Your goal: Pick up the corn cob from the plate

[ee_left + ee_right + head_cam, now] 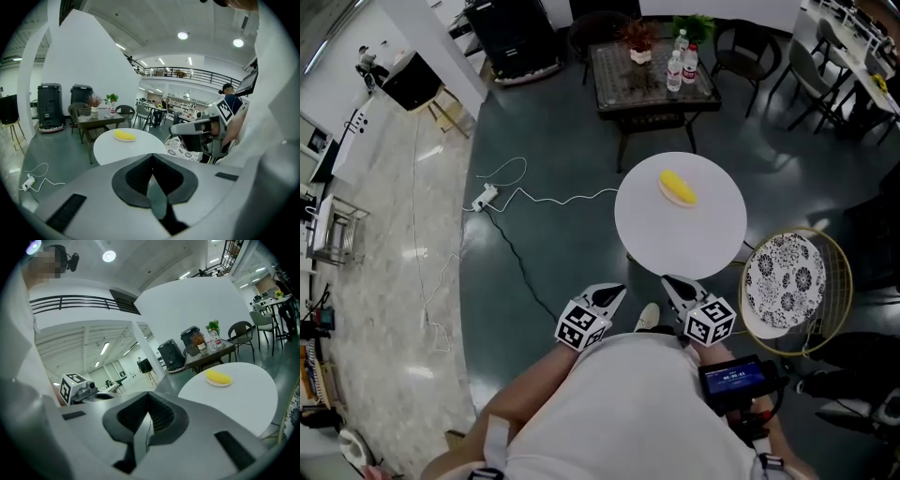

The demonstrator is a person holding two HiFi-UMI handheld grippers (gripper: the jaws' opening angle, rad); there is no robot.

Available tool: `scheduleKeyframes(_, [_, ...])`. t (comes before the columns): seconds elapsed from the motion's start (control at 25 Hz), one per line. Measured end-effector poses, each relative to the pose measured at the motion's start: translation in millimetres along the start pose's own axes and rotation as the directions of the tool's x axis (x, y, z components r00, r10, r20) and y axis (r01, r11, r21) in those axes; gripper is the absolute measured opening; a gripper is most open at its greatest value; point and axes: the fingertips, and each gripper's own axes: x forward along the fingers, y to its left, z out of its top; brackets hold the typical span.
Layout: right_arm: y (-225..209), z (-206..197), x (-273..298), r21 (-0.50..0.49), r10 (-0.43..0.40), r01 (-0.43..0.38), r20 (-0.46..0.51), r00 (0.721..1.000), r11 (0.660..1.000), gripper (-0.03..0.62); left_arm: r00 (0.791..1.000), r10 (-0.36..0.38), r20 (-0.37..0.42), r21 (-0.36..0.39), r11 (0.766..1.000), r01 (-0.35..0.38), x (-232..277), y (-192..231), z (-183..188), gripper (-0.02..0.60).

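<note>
We hold the left gripper [617,292] and right gripper [671,284] close to our body, fingers clenched on nothing, since the corn cob [678,187] lies on its plate [209,381] toward the counter's [675,239] far side, well apart.

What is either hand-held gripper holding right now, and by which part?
Nothing. The left hand-held gripper and right hand-held gripper are both shut and empty; the corn cob lies on its plate.
</note>
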Motion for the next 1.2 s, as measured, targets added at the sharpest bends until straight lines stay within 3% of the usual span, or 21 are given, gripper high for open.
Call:
scheduleKeyframes(0.28, [-32,25,12,-0.013,-0.005,0.005,0.016,1.000,1.000,0.009,1.000,0.021,-0.011,0.020,1.000,-0.021,23,24,28,0.008])
scheduleKeyframes(0.68, [-68,20,-1,0.055,-0.111,0.108,0.056,0.992,0.993,0.009,0.999,-0.026,-0.044,0.091,0.995,0.030,55,43,45,0.008])
scheduleKeyframes(1.0, [-95,43,-1,0.096,-0.214,0.203,0.116,0.970,0.974,0.009,0.988,-0.124,-0.090,0.135,0.982,0.136,88,58,65,0.008])
scheduleKeyframes(1.2, [-120,56,5,0.146,-0.301,0.281,0.138,0.944,0.948,0.009,0.964,-0.217,-0.153,0.183,0.953,0.243,123,74,80,0.008])
